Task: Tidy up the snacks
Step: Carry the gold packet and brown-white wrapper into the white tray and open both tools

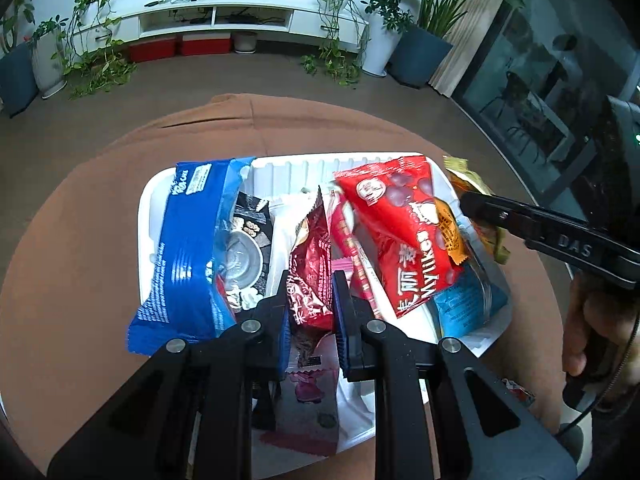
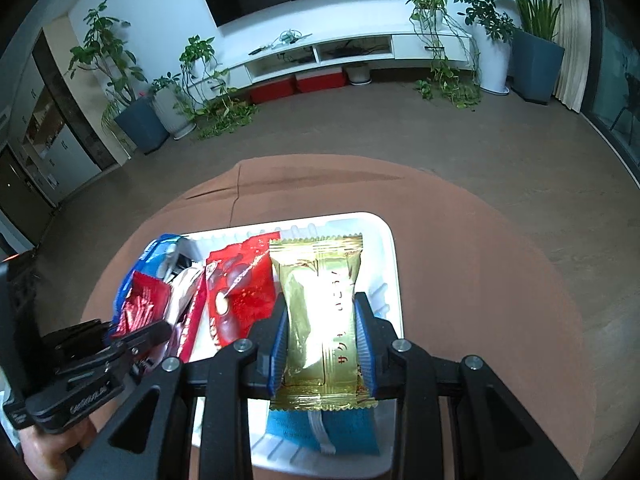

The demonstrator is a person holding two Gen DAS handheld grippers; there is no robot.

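Observation:
A white tray (image 1: 146, 216) on a round brown table holds several snack packs. My left gripper (image 1: 311, 300) is shut on a dark red snack packet (image 1: 310, 268) and holds it over the tray's near middle. A big blue pack (image 1: 188, 252) lies at the tray's left, a red Mylikes bag (image 1: 404, 232) at its right. My right gripper (image 2: 322, 344) is shut on a gold snack packet (image 2: 320, 300) over the tray's right side (image 2: 394, 264). The right gripper also shows in the left wrist view (image 1: 472, 204), with the gold packet (image 1: 468, 180) behind it.
A light blue pack (image 2: 344, 428) lies under the gold packet. A pink-white wrapper (image 1: 308, 396) lies at the tray's near edge. The brown table (image 1: 80, 280) surrounds the tray. Plants and a white TV shelf stand far behind.

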